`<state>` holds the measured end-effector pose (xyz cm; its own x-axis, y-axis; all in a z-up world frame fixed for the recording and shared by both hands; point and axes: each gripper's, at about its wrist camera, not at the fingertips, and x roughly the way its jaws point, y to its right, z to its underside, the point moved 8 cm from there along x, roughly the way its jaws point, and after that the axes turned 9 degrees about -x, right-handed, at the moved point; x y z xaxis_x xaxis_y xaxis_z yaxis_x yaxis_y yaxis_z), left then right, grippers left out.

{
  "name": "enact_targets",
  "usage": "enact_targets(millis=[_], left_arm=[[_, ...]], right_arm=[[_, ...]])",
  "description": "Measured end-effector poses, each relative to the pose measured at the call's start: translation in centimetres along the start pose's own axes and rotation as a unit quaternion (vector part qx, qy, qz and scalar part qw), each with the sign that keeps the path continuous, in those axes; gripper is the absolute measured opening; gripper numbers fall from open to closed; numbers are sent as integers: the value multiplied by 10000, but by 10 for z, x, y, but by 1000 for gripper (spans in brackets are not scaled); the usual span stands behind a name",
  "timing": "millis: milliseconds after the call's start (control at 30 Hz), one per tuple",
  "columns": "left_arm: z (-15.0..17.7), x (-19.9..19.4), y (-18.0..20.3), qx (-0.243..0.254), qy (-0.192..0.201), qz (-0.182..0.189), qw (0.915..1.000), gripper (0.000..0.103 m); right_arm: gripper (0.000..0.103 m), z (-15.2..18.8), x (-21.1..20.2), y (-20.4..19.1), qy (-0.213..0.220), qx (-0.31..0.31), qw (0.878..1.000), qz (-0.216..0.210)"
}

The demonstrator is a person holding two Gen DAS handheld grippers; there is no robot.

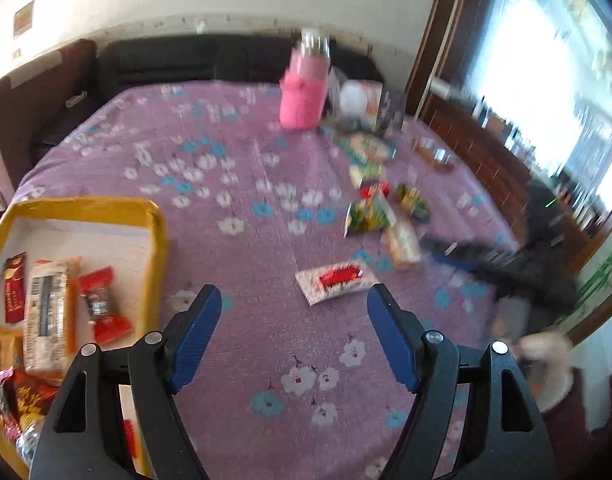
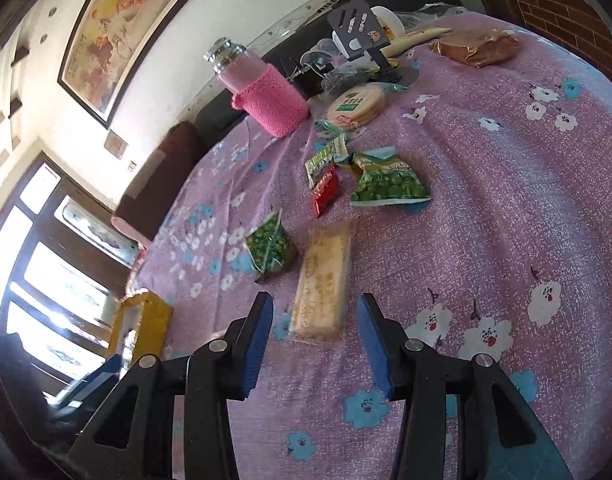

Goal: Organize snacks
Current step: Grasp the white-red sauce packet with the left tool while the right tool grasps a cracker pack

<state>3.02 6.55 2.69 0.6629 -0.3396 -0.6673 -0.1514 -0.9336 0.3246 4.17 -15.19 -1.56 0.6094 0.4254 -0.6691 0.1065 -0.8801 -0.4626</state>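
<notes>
A yellow tray (image 1: 157,240) at the left holds several snack packets. My left gripper (image 1: 293,300) is open above the purple flowered cloth, just short of a white and red packet (image 1: 336,280). Beyond it lie green pea bags (image 1: 368,216) and a beige wafer pack (image 1: 404,246). In the right wrist view my right gripper (image 2: 316,308) is open, its blue pads either side of the near end of the beige wafer pack (image 2: 326,280) without pressing it. Pea bags (image 2: 271,248) (image 2: 390,182), a red sachet (image 2: 325,190) and a round cracker pack (image 2: 356,106) lie further off. The tray (image 2: 145,320) shows at the left.
A bottle in a pink knitted sleeve (image 1: 306,88) (image 2: 265,92) stands at the far side of the table. A black phone stand (image 2: 362,36), clear wrappers and a brown bag (image 2: 480,46) crowd the far right. A dark sofa lies behind the table.
</notes>
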Motion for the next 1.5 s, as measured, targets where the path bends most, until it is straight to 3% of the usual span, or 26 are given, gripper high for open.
enact_targets(millis=[100, 233, 300, 400, 467, 500, 533, 767, 900, 967, 1100, 1500], left_arm=[[-6, -14, -2, 99, 189, 119, 9997, 75], [-6, 10, 5, 551, -255, 39, 9981, 75], [-4, 30, 15, 925, -511, 33, 9944, 75], [4, 61, 32, 1474, -913, 29, 9848, 75], [11, 80, 42, 1817, -1116, -52, 9770, 75], [15, 91, 49, 2009, -1240, -43, 9717, 75], [17, 97, 52, 2106, -1300, -35, 9689, 75], [22, 132, 61, 2415, -1629, 4, 9566, 75], [29, 140, 66, 2521, -1801, 225, 9505, 75], [29, 142, 70, 2508, -1790, 287, 9509, 74], [30, 136, 78, 2352, -1769, 459, 9546, 32], [19, 100, 61, 1409, -1395, 432, 9792, 30]], right_arm=[[47, 5, 8, -4, -85, -161, 9998, 127], [48, -4, 16, -8, -137, -443, 9955, 823], [48, -12, 28, -15, -223, -729, 9892, 1252], [57, -17, 44, -26, -263, -982, 9836, 1491], [57, -14, 51, -34, -279, -1441, 9732, 1771], [43, -13, 53, -37, -295, -1555, 9711, 1787], [36, -13, 55, -39, -324, -1651, 9698, 1768], [35, -12, 49, -34, -334, -1521, 9774, 1428], [35, -12, 43, -28, -354, -1086, 9880, 1042], [35, -12, 40, -25, -370, -884, 9916, 871], [35, -11, 35, -22, -357, -753, 9932, 809], [35, -17, 22, -26, -153, -622, 9961, 609]])
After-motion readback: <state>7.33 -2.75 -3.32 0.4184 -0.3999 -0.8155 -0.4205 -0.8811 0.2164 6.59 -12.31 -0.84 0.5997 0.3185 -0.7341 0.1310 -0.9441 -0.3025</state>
